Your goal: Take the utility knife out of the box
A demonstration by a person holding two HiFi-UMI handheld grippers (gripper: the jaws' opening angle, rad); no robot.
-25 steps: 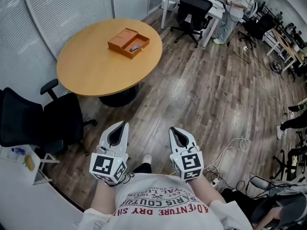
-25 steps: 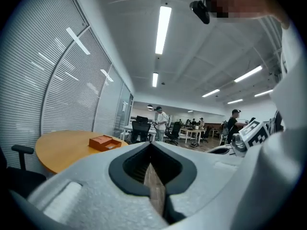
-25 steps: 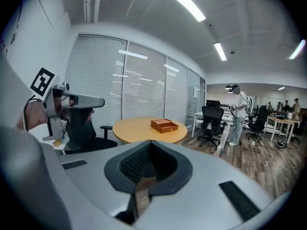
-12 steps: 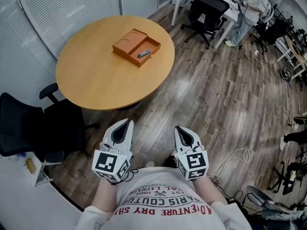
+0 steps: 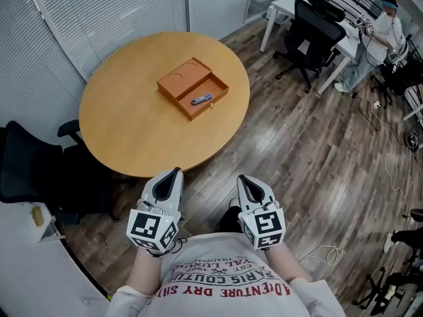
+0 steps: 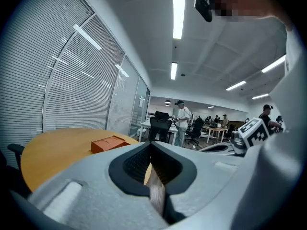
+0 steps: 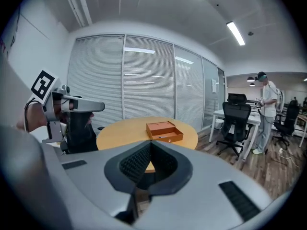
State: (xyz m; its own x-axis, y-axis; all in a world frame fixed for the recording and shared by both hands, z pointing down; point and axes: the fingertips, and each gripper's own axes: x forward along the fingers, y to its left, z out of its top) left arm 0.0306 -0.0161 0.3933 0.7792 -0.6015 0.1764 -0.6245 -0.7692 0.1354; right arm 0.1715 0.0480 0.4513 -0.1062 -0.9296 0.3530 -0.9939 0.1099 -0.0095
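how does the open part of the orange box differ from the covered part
The open part is a recess holding the utility knife, with a small fitting on its outer wall. The covered part shows a flat top with a curved mark, nothing on it. Both are orange, on the round table.

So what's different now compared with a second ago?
The person has walked closer to the round table, so it and the orange box look nearer. Nothing was picked up: the left gripper and right gripper stay shut and empty, and the utility knife still lies in the open box.
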